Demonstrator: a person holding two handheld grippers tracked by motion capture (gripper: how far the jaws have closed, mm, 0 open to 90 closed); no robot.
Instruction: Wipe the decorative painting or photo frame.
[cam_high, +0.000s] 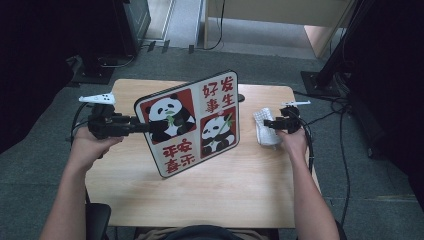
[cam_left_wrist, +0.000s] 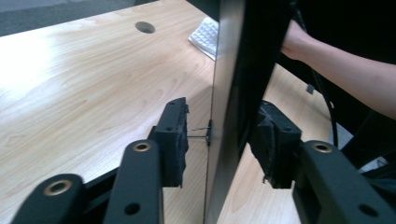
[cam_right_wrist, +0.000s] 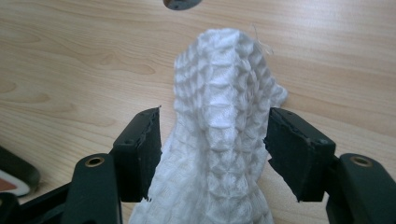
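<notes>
One light wooden table (cam_high: 210, 195) on grey carpet, dark stands crowding the room's edges, a cable hole (cam_left_wrist: 145, 27) near its far side. The panda board (cam_high: 192, 122) stands tilted on edge mid-table. The left gripper (cam_high: 145, 126) straddles its rim, jaws apart on either side, pads clear of it. Over at the table's right edge, the right gripper (cam_high: 270, 123) sits jaws wide around the bunched white cloth (cam_right_wrist: 219, 140), which lies between them unpinched.

The panda board (cam_high: 192, 122) hides the table (cam_high: 240, 190) behind it; the cloth (cam_right_wrist: 219, 154) runs off the bottom edge
</notes>
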